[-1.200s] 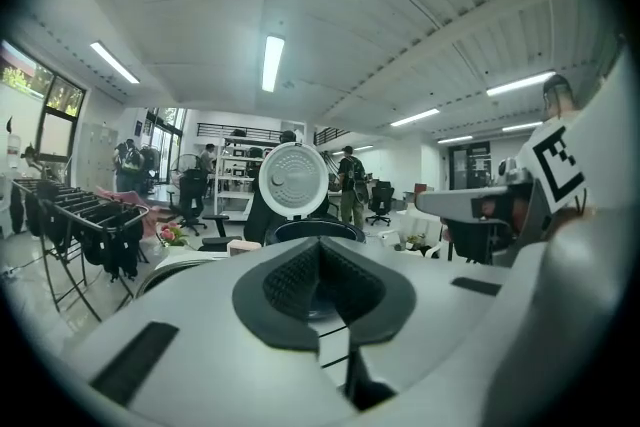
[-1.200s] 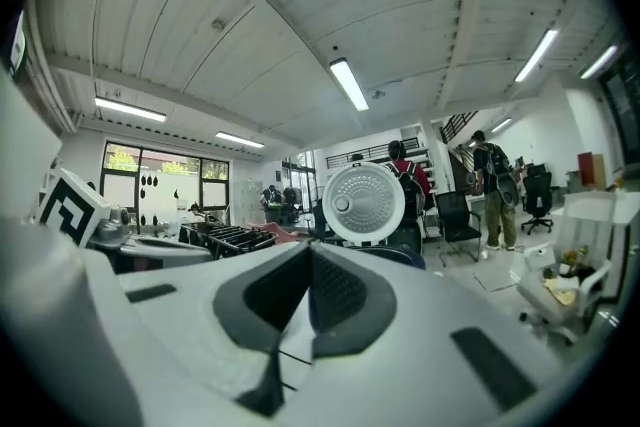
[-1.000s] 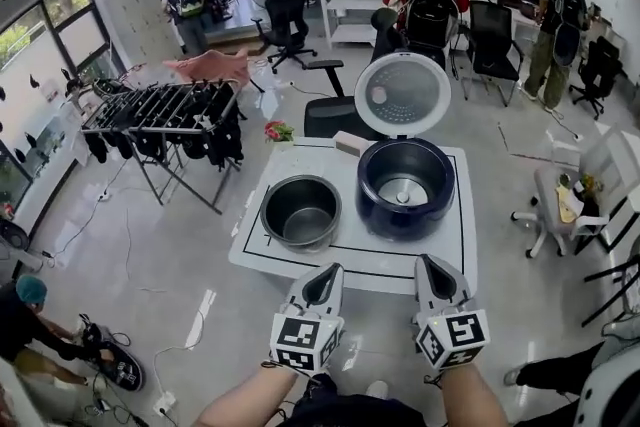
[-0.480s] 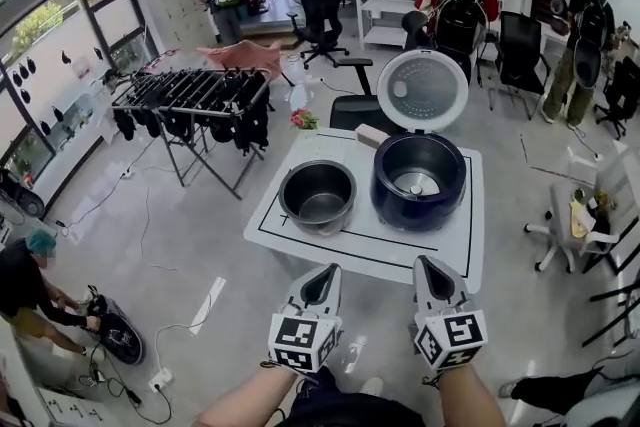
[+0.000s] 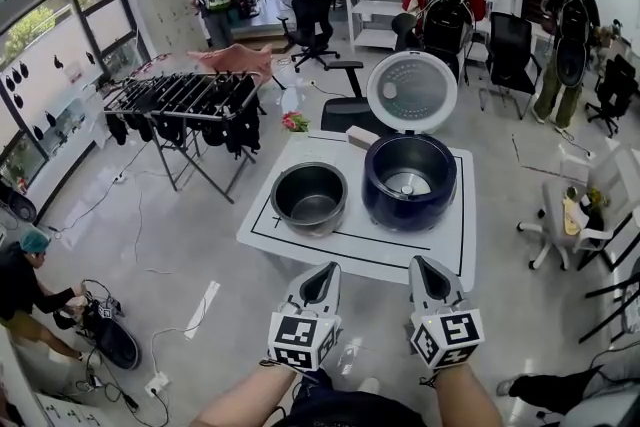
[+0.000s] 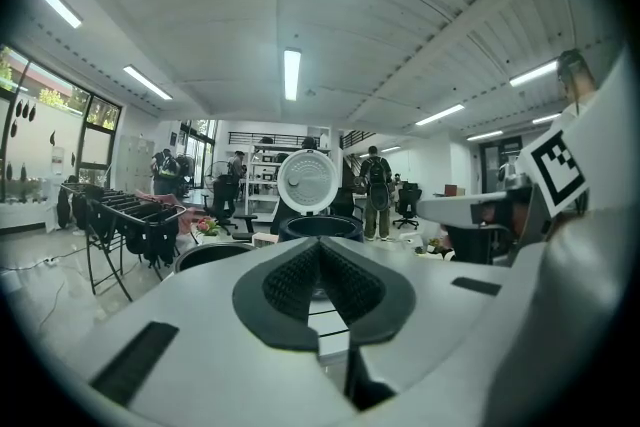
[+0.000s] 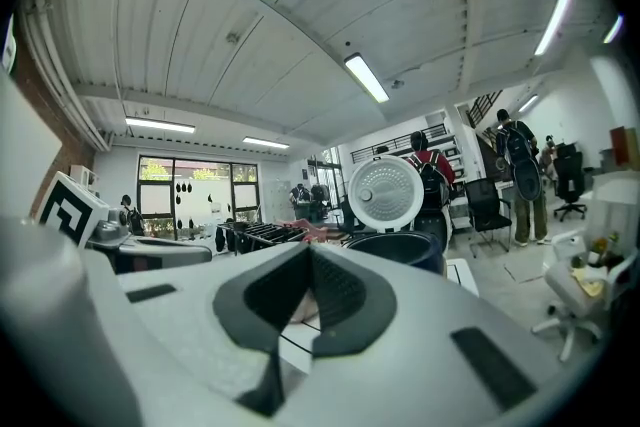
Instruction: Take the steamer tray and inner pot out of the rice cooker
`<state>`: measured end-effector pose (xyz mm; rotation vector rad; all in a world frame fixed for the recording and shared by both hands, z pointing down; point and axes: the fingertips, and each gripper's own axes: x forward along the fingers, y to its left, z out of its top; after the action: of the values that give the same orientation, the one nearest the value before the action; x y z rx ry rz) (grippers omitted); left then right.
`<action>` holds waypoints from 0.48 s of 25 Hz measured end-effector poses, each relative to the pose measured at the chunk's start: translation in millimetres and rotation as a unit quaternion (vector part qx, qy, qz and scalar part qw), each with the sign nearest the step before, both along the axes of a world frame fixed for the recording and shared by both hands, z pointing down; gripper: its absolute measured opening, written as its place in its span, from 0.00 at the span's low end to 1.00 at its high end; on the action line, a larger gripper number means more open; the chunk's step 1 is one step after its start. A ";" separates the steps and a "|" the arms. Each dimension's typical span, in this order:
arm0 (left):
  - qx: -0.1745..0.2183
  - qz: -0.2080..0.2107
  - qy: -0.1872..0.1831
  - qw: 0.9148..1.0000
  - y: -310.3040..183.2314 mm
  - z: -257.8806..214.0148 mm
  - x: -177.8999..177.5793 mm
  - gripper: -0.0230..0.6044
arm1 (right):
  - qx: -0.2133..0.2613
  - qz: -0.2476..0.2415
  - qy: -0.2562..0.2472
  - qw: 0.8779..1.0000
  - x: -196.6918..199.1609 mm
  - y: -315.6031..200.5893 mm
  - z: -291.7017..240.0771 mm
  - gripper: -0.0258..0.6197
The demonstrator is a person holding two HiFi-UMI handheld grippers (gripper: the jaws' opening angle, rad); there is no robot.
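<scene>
Both white hand-held grippers, the left gripper (image 5: pixel 322 275) and the right gripper (image 5: pixel 427 269), sit side by side short of the table, jaws pressed together with nothing between them. Ahead, on the low white table (image 5: pixel 350 247) with its black border line, the dark metal inner pot (image 5: pixel 310 197) stands out of the round dark blue rice cooker (image 5: pixel 384 205), just beside it on the left. The cooker's round white lid (image 5: pixel 405 93) is raised upright.

Inner pot (image 5: pixel 309 197): dull brushed metal. Rice cooker (image 5: pixel 408 183): glossy dark-blue shell. My grippers' pads (image 6: pixel 322 281): matt black, ribbed. Table (image 5: pixel 420 259): smooth white.
</scene>
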<state>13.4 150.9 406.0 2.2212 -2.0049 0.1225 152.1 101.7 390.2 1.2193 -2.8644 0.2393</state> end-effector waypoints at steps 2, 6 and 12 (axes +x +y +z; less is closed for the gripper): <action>-0.001 0.001 0.000 1.000 0.9 -1.5 1.1 0.04 | 0.000 0.000 0.000 1.000 0.0 0.9 -1.4 0.04; -0.001 0.002 0.000 1.000 0.7 0.0 3.4 0.04 | 0.002 -0.002 -0.001 1.000 -1.7 0.3 -1.7 0.04; -0.003 0.002 -0.001 1.000 0.7 0.2 4.0 0.04 | 0.004 -0.005 -0.001 1.000 -4.2 0.2 -2.7 0.04</action>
<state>17.4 151.6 406.2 2.2236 -1.9979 0.1301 147.8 101.9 387.6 1.2059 -2.8746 0.2302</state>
